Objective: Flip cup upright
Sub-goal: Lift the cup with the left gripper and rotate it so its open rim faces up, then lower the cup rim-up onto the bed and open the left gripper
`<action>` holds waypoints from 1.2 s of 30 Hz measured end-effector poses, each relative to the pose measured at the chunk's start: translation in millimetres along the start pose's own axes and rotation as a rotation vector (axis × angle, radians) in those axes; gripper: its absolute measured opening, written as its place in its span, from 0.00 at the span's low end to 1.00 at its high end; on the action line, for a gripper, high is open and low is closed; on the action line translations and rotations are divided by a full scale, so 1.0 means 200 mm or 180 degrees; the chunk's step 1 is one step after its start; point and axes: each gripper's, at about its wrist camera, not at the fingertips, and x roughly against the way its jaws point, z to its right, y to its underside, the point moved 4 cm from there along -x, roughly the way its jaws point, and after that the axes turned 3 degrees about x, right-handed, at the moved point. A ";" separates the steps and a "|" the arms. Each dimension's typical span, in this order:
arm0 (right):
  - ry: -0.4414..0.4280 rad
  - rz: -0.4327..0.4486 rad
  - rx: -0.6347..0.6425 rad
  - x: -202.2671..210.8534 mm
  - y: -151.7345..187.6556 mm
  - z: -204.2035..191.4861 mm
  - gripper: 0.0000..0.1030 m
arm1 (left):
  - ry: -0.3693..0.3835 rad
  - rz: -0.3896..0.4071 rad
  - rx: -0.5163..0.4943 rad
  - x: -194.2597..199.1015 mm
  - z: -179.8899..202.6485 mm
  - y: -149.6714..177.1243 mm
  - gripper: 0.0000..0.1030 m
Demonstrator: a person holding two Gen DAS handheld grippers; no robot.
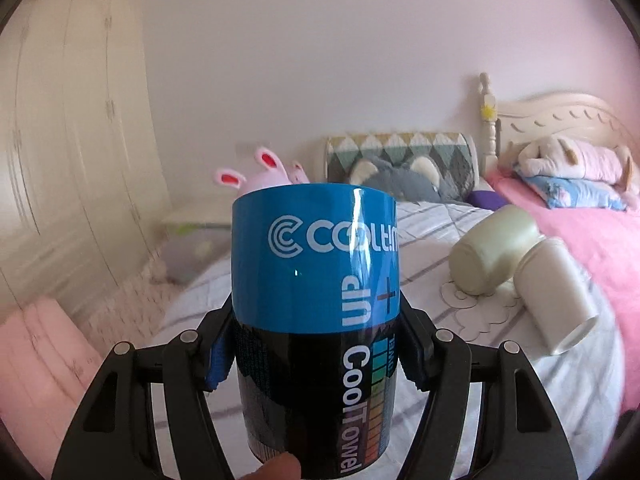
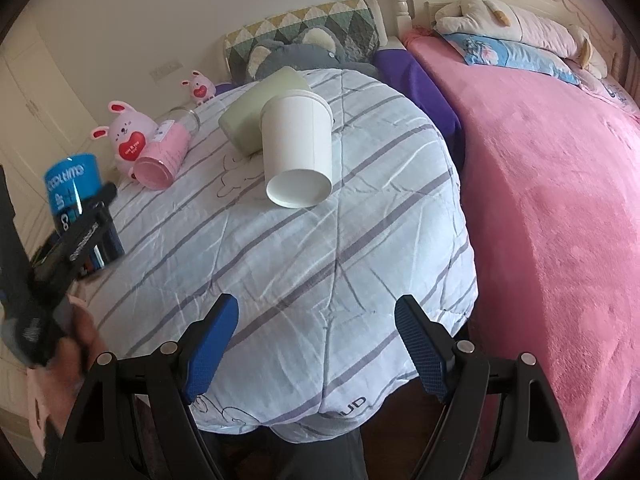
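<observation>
My left gripper (image 1: 316,344) is shut on a blue and black printed cup (image 1: 316,280), holding it upright in the air over the left side of the bed. The same cup (image 2: 72,184) shows at the left of the right wrist view, held by the left gripper (image 2: 90,216). My right gripper (image 2: 316,344) is open and empty above the near edge of the striped quilt (image 2: 304,248). A white cup (image 2: 298,152) lies on its side on the quilt, leaning on a pale green cup (image 2: 256,116) that also lies on its side. Both show in the left wrist view, white (image 1: 556,292) and green (image 1: 492,252).
A pink cup (image 2: 162,158) and a clear glass jar (image 2: 186,118) lie on the quilt's left side beside a pink bunny toy (image 2: 128,136). A pink blanket (image 2: 552,208) covers the right of the bed. Pillows and plush toys (image 2: 304,48) line the headboard. A wardrobe (image 1: 72,152) stands at left.
</observation>
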 end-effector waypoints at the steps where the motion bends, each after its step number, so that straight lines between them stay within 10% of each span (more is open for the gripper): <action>1: 0.0009 -0.0011 -0.0007 0.00 0.01 0.00 0.79 | 0.0035 0.0013 -0.0007 -0.01 0.00 0.03 0.66; 23: 0.0129 -0.0021 0.0115 0.06 0.08 -0.14 0.79 | 0.0498 -0.0405 -0.0119 0.09 0.05 0.22 0.66; 29: 0.0111 0.0023 0.0138 0.11 0.10 -0.17 0.79 | 0.0536 -0.0394 -0.0189 0.17 0.05 0.26 0.91; 36: 0.0066 0.0105 0.0156 0.19 0.14 -0.22 0.79 | 0.0568 -0.0345 -0.0215 0.24 0.03 0.22 0.99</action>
